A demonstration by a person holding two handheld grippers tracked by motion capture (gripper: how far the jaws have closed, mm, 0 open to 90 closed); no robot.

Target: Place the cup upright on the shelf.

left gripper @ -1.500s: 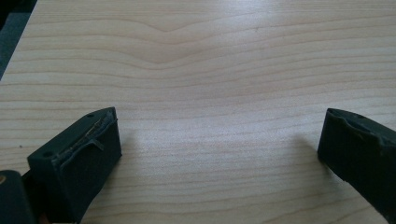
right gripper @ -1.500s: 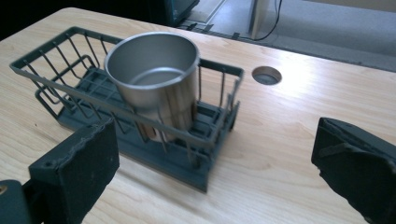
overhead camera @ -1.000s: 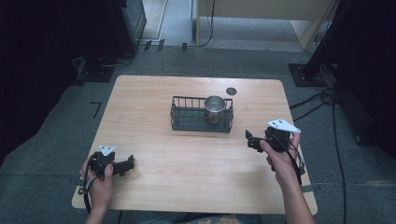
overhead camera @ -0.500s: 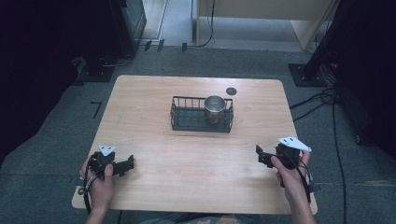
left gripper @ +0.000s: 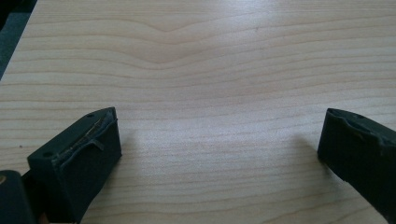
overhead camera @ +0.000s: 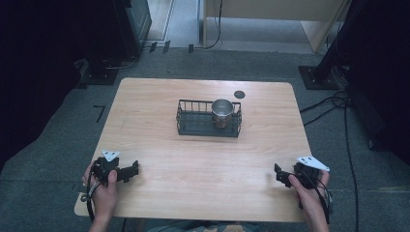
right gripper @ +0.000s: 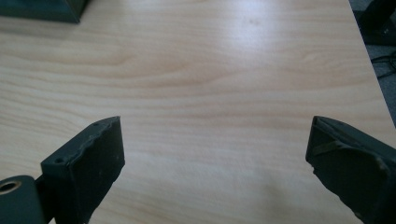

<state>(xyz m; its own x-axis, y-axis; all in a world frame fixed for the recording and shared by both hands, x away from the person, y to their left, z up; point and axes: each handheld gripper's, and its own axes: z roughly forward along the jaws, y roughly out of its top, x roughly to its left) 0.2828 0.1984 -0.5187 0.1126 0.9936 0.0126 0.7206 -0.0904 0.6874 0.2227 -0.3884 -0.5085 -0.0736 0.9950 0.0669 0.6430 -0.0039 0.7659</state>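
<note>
Wooden table [overhead camera: 159,125], light grain, rectangular, on grey floor with cables [overhead camera: 338,104] trailing at the right side. Black wire basket [overhead camera: 191,126] sits near table centre, slightly toward the far edge; metal cup [overhead camera: 222,110] stands upright inside its right-hand end, open mouth up. Small dark round disc [overhead camera: 239,94] lies on the table just beyond the basket's far right corner, apart from it; what it is cannot be told at this size. Left gripper [overhead camera: 131,169] rests low at the near left part of the table, held in the person's left hand [overhead camera: 104,186], grey three-cornered plate on top; in the left gripper view its jaws stand wide apart with only bare wood between them [left gripper: 219,140]. Right gripper [overhead camera: 279,174] is at the near right corner, held in the right hand [overhead camera: 309,193], well apart from the basket; in the right gripper view [right gripper: 215,154] jaws likewise spread wide, nothing held, a dark corner of the basket [right gripper: 44,9] at the upper left edge
</note>
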